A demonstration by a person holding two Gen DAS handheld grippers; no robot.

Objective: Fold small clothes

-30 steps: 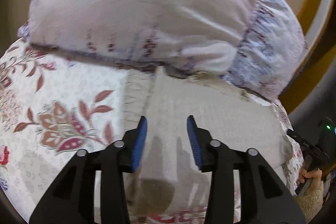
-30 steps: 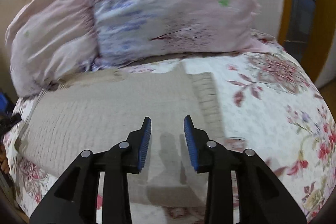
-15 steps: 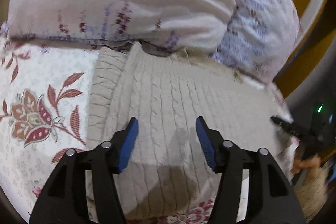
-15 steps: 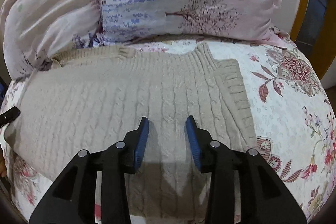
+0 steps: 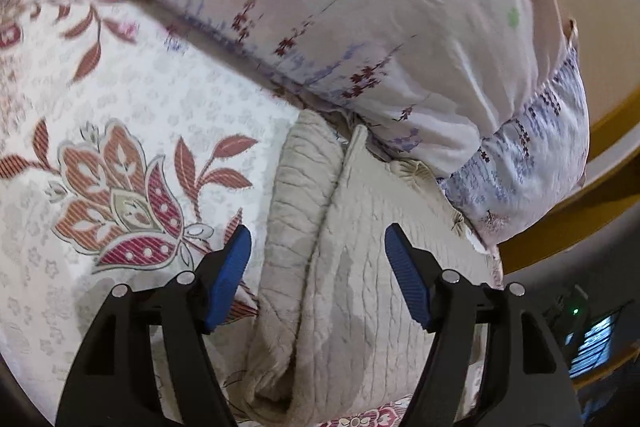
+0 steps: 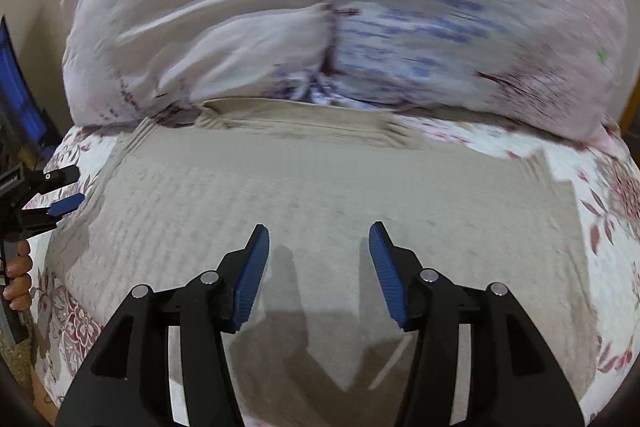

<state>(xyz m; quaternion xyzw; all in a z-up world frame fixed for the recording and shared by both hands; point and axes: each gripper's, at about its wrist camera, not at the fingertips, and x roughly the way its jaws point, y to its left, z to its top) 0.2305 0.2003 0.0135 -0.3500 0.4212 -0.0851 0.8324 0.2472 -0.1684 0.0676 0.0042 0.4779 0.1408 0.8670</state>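
Observation:
A beige cable-knit sweater lies flat on the floral bedspread, its top edge against the pillows. In the left wrist view its left side shows, with a folded sleeve lying along it. My left gripper is open and empty, just above the sleeve and the sweater's left edge. It also shows at the left edge of the right wrist view. My right gripper is open and empty, hovering over the sweater's lower middle.
Two pink and lilac floral pillows stand behind the sweater, also in the left wrist view. The white bedspread with red flowers extends to the left. A wooden bed frame is at the right.
Both grippers have opened wider. The left gripper has shifted left, over the sweater's sleeve edge. The right view has swung left, towards the sweater's middle, and is blurred by motion.

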